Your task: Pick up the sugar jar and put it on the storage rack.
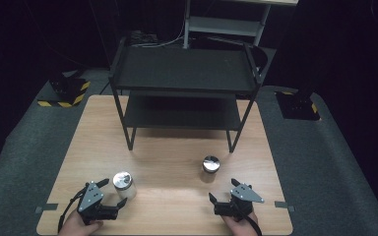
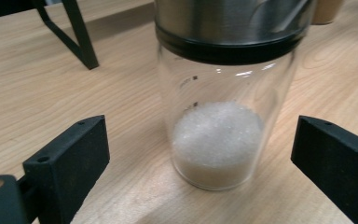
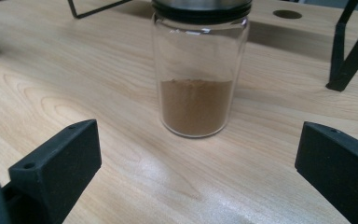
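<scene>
Since each jar is smooth, rigid, breakable glass, the white-grain jar (image 2: 223, 126) between the open left gripper (image 1: 112, 192) and the brown-powder jar (image 3: 198, 79) standing on the tabletop (image 1: 172, 162) ahead of the open right gripper (image 1: 222, 191) are judged best clasped mid-body, below the metal lids.

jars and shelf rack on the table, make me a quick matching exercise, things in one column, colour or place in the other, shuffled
Things:
1. jar in front of the left gripper
2. jar in front of the right gripper
3. shelf rack
4. table

Descriptions:
A. black, at the table's far edge
B. holds brown powder
C. light wood
D. holds white grains

Pairs: 1-D, 2-B, 3-A, 4-C
</scene>
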The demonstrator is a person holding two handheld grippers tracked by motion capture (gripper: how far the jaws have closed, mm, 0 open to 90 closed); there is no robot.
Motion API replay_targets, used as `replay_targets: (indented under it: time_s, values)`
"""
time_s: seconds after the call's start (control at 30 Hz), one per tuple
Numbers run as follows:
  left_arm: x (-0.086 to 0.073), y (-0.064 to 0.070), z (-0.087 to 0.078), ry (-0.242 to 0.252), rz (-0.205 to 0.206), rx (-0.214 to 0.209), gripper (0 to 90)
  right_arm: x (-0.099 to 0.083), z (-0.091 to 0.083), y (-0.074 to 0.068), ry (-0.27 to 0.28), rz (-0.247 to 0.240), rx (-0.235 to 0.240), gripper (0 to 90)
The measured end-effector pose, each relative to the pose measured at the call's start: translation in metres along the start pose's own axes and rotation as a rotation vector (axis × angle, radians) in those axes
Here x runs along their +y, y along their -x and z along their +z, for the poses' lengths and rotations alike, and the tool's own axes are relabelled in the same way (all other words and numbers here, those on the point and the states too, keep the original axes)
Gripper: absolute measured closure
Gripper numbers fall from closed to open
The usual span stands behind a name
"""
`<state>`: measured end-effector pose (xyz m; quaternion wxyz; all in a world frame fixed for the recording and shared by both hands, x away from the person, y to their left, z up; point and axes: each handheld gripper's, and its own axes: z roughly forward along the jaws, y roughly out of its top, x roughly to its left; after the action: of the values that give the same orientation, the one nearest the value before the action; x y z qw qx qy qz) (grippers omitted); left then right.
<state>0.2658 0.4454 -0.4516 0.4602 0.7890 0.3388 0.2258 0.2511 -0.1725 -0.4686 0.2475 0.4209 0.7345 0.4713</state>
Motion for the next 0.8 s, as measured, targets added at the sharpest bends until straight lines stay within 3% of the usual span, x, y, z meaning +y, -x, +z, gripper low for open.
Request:
replay_targets:
  time_s: [0.2,0.33,0.53,0.67,0.8]
  values:
    - [0.0030,-0.0041,-0.0001,-0.023,0.015,-0.024,3.7,0.0011,0.0004,-0.0019,-0.006,-0.027,0.003,0.1]
    - [0.0060,-0.0011,0.0002,-0.044,0.023,-0.005,3.3,0.0021,0.0009,-0.0031,-0.012,-0.032,-0.001,0.1]
    - [0.0047,-0.0037,-0.0006,-0.038,0.018,-0.018,2.2,0.0041,0.0017,-0.0035,-0.023,-0.042,0.002,0.1]
    - [0.0054,-0.0061,-0.0005,-0.044,0.009,-0.029,1.9,0.0047,0.0011,-0.0060,-0.031,-0.053,-0.021,0.1]
    - [0.0066,-0.0053,0.0007,-0.048,0.013,-0.027,1.5,0.0045,0.0007,-0.0028,-0.031,-0.039,-0.014,0.2]
